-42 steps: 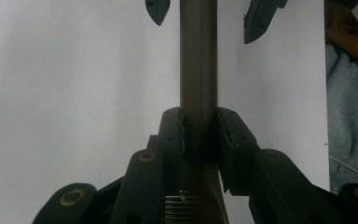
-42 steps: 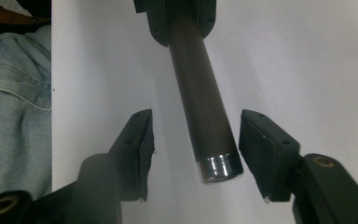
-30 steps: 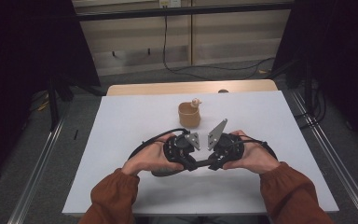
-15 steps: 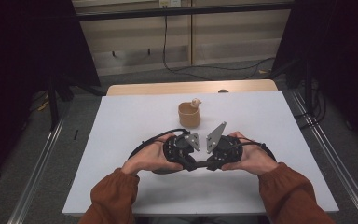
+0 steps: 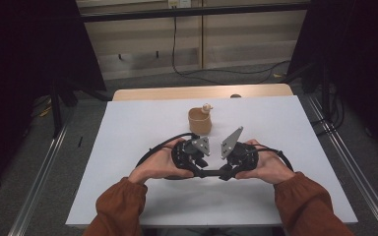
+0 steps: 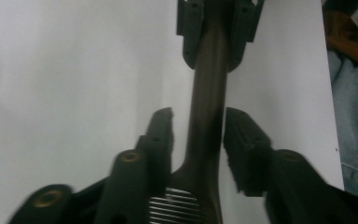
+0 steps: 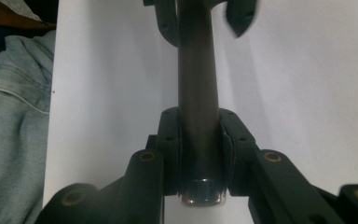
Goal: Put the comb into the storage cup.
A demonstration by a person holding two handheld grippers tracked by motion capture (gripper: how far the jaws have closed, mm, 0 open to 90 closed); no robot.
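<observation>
The right gripper (image 7: 200,135) has its two black jaws pressed flat against a dark, smooth rod (image 7: 196,84), clamping it close to its metal-capped end. The left gripper (image 6: 198,128) straddles the same rod near its ribbed end, but its jaws stand apart, with a gap visible on each side of the shaft, so it does not grip. In the high view the two grippers face each other nose to nose just above the table, the rod (image 5: 211,173) lying level between them. The left hand (image 5: 160,164) and right hand (image 5: 268,164) wrap their grippers from the outside, palms turned inward, and forearms in rust-brown sleeves (image 5: 120,206) come in from the bottom edge. Beyond the hands, near the middle of the white table (image 5: 128,132), stands a small tan cup (image 5: 200,121) with something pale at its rim, well apart from the grippers. A strip of wooden top (image 5: 177,93) shows behind the white surface. Grey floor, a metal rail (image 5: 39,187) and dark curtains surround the table.
</observation>
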